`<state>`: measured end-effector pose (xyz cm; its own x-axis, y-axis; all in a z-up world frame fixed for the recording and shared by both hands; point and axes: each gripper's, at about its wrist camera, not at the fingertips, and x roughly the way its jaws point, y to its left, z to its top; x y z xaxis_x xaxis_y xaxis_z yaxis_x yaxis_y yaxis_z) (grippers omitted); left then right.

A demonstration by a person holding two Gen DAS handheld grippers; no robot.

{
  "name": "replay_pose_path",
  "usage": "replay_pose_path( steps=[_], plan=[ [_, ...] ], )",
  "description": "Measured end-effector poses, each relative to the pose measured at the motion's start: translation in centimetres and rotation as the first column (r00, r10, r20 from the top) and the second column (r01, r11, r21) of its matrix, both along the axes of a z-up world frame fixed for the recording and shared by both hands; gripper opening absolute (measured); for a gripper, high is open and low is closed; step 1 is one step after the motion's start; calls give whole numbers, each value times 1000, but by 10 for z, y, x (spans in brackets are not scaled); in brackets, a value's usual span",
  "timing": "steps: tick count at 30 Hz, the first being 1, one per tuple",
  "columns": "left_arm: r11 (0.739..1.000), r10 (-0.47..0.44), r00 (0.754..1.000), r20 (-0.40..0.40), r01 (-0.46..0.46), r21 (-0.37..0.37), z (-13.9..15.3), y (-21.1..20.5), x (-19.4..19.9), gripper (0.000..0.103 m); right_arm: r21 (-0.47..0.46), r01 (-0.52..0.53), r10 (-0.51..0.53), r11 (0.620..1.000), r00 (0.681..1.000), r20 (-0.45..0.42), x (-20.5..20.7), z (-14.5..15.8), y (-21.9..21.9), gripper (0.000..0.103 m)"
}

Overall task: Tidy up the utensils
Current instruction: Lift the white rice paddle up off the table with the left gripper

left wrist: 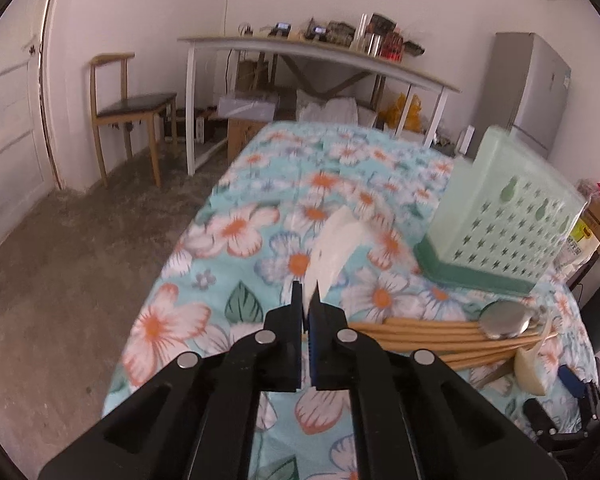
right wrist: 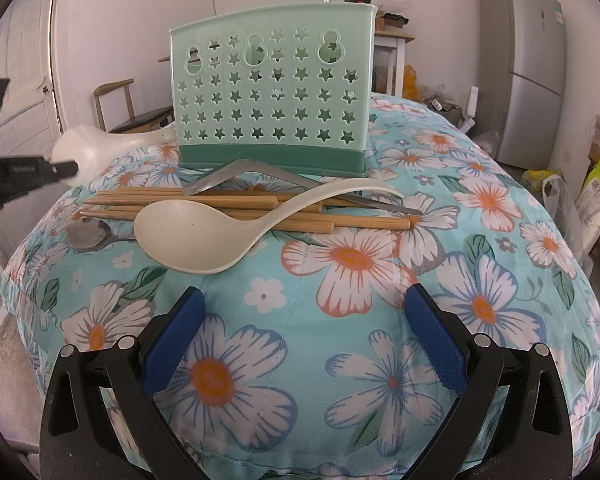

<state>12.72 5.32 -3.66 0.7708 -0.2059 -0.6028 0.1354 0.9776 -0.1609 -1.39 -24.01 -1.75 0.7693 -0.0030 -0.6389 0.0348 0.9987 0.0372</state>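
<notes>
My left gripper [left wrist: 309, 300] sits low in the centre of its own view, clenched on a white spoon [left wrist: 334, 246] whose blurred bowl sticks up and away from the fingertips over the cloth. From the right wrist view the same gripper [right wrist: 66, 168] enters at the left edge with the white spoon [right wrist: 100, 146] lifted clear of the surface, its handle reaching towards the holder. My right gripper [right wrist: 304, 320] fills the bottom of its view with the blue pads [right wrist: 434, 340] spread wide and nothing between them.

The surface is a table under a turquoise floral cloth [right wrist: 360, 264], slightly rumpled. Near the middle top of the right view stands the green utensil holder [right wrist: 270, 92], upright, pierced with star holes, on a darker green base. Just in front of it lie the rest of the utensils in a loose pile: wooden chopsticks [right wrist: 236, 206] lying sideways, a cream ladle [right wrist: 204, 236] across them, metal tongs [right wrist: 260, 176] behind, and a metal spoon [right wrist: 88, 234] at the left end.

The room beyond has pale walls and a bare grey floor [left wrist: 60, 248]. In the left view a wooden chair [left wrist: 128, 108] stands upper left beside a door [left wrist: 8, 112], a long white table [left wrist: 320, 52] loaded with clutter runs across the top, and a grey fridge [left wrist: 528, 88] is at upper right
</notes>
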Motion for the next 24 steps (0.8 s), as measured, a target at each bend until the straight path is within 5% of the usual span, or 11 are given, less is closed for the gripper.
replay_pose_path(
  steps=[6, 17, 24],
  plan=[
    [1000, 8, 996, 88, -8, -3, 30, -1, -13, 2, 0, -1, 1, 1000, 1000, 0, 0, 0, 0, 95],
    [999, 22, 991, 129, -17, -39, 44, 5, -17, 2, -61, -47, 47, 997, 999, -9, -6, 14, 3, 94],
    [998, 26, 989, 149, -18, -58, 48, 10, -16, 2, -83, -247, 250, 965, 968, 18, 0, 40, 42, 63]
  ],
)
